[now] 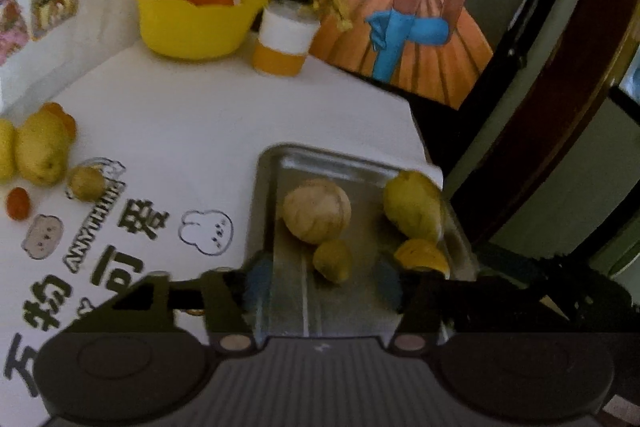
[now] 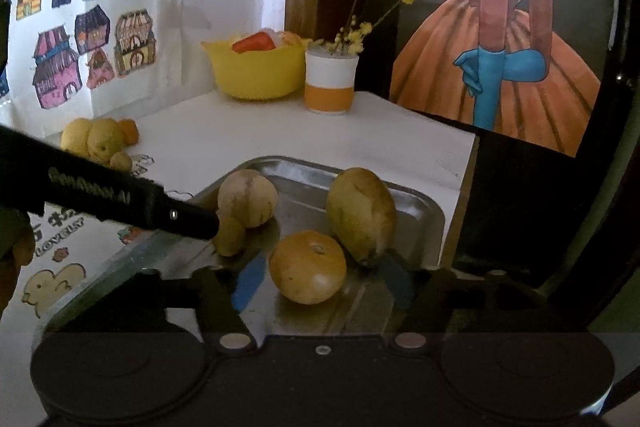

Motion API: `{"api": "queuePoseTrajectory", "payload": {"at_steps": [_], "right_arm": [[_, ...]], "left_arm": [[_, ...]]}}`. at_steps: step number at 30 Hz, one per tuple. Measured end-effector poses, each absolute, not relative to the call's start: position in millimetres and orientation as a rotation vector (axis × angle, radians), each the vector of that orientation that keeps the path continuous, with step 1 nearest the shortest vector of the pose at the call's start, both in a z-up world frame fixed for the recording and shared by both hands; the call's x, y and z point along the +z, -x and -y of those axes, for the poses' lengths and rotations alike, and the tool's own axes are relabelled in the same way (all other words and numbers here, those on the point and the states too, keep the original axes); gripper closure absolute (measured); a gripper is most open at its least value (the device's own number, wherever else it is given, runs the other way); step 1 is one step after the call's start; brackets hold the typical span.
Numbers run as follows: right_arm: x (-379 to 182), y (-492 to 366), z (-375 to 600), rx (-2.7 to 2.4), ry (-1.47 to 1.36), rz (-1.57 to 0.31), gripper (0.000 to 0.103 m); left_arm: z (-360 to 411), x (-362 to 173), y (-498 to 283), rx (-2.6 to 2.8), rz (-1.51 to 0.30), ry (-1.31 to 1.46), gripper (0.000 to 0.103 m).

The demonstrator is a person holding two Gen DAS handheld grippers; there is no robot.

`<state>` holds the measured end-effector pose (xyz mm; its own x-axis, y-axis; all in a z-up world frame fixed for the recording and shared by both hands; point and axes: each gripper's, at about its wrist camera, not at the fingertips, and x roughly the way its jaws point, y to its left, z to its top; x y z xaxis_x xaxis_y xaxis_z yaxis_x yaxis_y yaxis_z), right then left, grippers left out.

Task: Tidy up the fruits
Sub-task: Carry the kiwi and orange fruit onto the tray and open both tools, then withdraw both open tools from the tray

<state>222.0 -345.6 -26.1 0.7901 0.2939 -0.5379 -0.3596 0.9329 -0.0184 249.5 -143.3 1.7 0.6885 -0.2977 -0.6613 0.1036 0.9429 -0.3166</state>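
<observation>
Tray [image 2: 424, 215]: a metal tray sits at the near right corner of the desk [image 1: 192, 107]; it looks like the place where the fruit is being gathered.
In the tray: 4 fruits. A pale round melon [image 2: 247, 197] is at the far left, a small kiwi [image 2: 230, 235] touches its near side, an orange [image 2: 307, 266] lies toward the front, and a mango [image 2: 362, 217] stands on end at the right, just beside the orange.
Still loose: a cluster near the wall on the left, with 2 lemons [image 1: 40, 153], a second kiwi [image 1: 86, 183] and a small orange fruit [image 1: 18, 203] on the printed desk cover. I judge these are next to be moved.
Left tool [image 1: 320, 287]: its fingers are spread wide over the tray's near end, with nothing between them. In the right wrist view its finger [image 2: 176, 215] reaches in from the left, its tip right by the kiwi in the tray. Whether it touches, I cannot tell.
Right tool [image 2: 316, 283]: also spread wide and empty, low over the tray's front edge, the orange lying just ahead of the gap between its fingers.
Back of desk: a yellow bowl [image 2: 256, 71] with orange and white items, and a cup [image 2: 330, 83] of yellow sprigs, both well apart from the tray and out of the way.
Progress: roughly half done, by my reckoning.
Risk: the upright mango could topple if nudged.
</observation>
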Motion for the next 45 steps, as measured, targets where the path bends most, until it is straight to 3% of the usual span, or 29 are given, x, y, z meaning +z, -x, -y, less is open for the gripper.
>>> {"api": "queuePoseTrajectory", "payload": {"at_steps": [6, 15, 26, 45], "right_arm": [[-7, -190, 346, 0.322, 0.125, -0.494, 0.002], [16, -134, 343, 0.287, 0.092, -0.469, 0.001], [17, -78, 324, 0.294, 0.062, -0.564, 0.001], [8, -70, 255, 0.472, 0.056, -0.711, 0.001]], "left_arm": [[132, 23, -221, -0.219, -0.685, 0.252, 0.0], [114, 41, -173, -0.19, -0.597, 0.204, 0.0], [74, 32, -118, -0.124, -0.618, 0.133, 0.0], [-5, 16, -87, 0.035, -0.703, 0.106, 0.0]]}}
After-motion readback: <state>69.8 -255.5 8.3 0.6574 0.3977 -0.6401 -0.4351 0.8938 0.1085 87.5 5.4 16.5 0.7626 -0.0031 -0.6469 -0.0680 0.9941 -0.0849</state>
